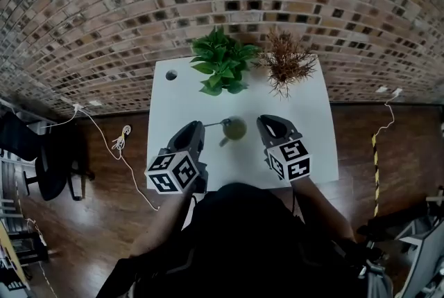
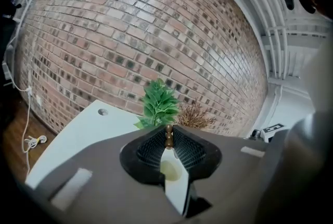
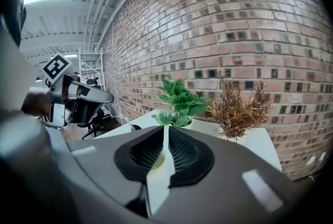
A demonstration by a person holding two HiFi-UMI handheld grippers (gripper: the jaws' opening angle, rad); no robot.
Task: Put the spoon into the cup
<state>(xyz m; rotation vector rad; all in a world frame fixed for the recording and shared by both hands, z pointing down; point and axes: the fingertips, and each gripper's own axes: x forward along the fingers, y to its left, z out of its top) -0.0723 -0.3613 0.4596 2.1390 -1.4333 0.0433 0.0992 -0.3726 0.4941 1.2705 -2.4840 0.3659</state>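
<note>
So the spoon [image 1: 215, 124] is pinched by its brown beaded handle in the left gripper [image 2: 168, 130], jaws nearly shut on it. Its bowl end is poked out to the left rim of the green cup [image 1: 235, 129], mid-table. Whether it's dipped inside yet can't be told. The right gripper [image 3: 165, 129] is closed up with nothing in it, just right of the cup.

Probably best done like this: the bowl is centred over the opening, tilted down, and only released low, so the cup isn't tipped.

Everything's set on a white table [image 1: 312, 144], with a leafy plant [image 1: 220, 68] and a dried one [image 1: 286, 62] at the back. A brick wall [image 1: 104, 12] is seen behind, and a wood floor [image 1: 388, 151] with cables [image 1: 121, 141].
</note>
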